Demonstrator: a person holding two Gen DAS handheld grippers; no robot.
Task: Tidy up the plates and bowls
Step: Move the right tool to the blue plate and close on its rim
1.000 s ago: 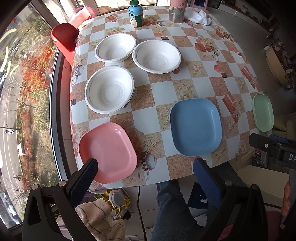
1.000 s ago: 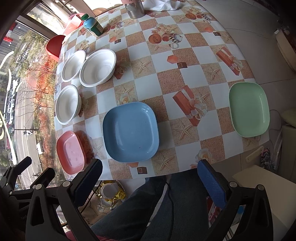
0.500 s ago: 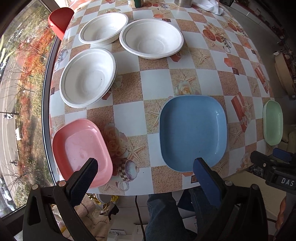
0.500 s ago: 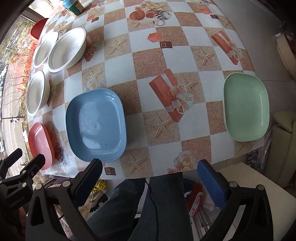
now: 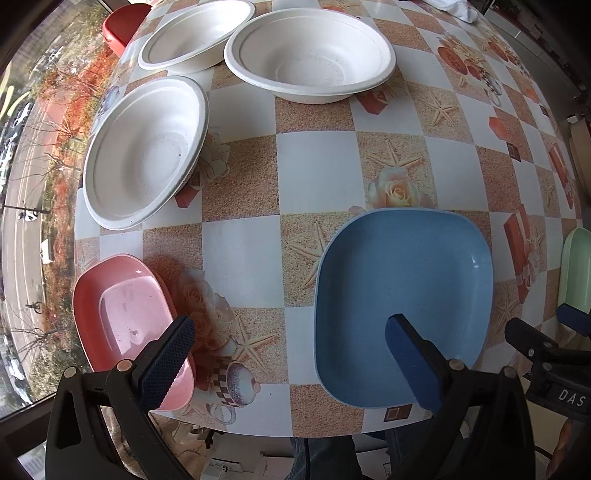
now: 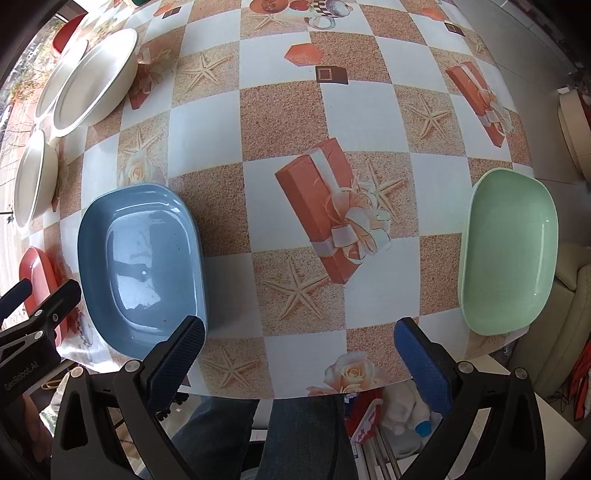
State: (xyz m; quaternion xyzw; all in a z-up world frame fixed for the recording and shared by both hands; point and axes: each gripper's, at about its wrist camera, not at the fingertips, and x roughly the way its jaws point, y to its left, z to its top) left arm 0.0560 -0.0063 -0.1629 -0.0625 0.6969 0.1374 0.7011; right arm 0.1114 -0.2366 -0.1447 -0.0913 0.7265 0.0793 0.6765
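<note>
A pink plate (image 5: 122,317) lies at the table's near left corner and a blue plate (image 5: 402,291) sits to its right. My left gripper (image 5: 290,341) is open above the near edge, one finger over each of those plates, holding nothing. Three white bowls (image 5: 142,151) (image 5: 308,53) (image 5: 194,33) stand farther back on the left. A green plate (image 6: 508,251) lies at the right edge. My right gripper (image 6: 299,341) is open and empty over the near edge, between the blue plate (image 6: 142,269) and the green one.
The table wears a checked cloth (image 6: 295,122) with starfish and gift-box prints. A red chair (image 5: 122,24) stands beyond the far left corner by a window. A person's jeans-clad legs (image 6: 306,435) show under the near edge, with clutter on the floor.
Both grippers have moved forward and down toward the table, so the plates and bowls loom larger. The bottle and cup at the table's far end have left view. Nothing has been grasped.
</note>
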